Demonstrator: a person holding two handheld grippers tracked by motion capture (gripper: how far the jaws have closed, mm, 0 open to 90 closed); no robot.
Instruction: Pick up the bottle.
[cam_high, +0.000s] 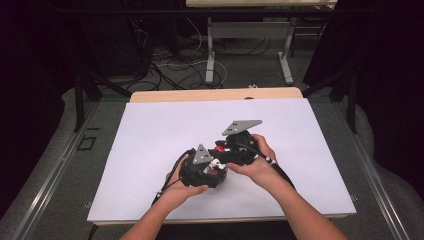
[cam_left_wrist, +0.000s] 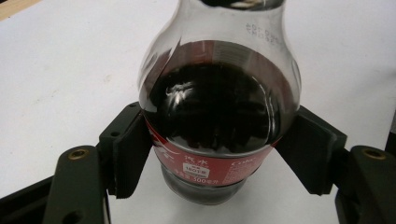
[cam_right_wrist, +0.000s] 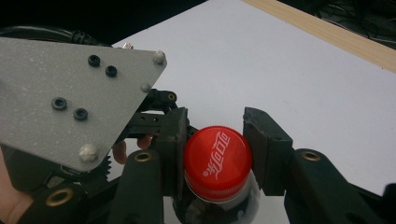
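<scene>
A clear plastic cola bottle (cam_left_wrist: 219, 121) with dark drink and a red label sits between the pads of my left gripper (cam_left_wrist: 219, 154), which is shut on its body just above the label. In the right gripper view the bottle's red cap (cam_right_wrist: 217, 158) is clamped between the two black pads of my right gripper (cam_right_wrist: 217, 144). From above, both grippers meet near the middle of the table: my left gripper (cam_high: 214, 169) at lower left, my right gripper (cam_high: 222, 149) just beyond it. The bottle (cam_high: 218, 159) is mostly hidden between them.
A white sheet (cam_high: 150, 140) covers the table, and a wooden strip (cam_high: 215, 94) shows along its far edge. Beyond it are cables and the legs of another table (cam_high: 210, 65) on the floor. Dark metal frame bars (cam_high: 79, 100) stand at both sides.
</scene>
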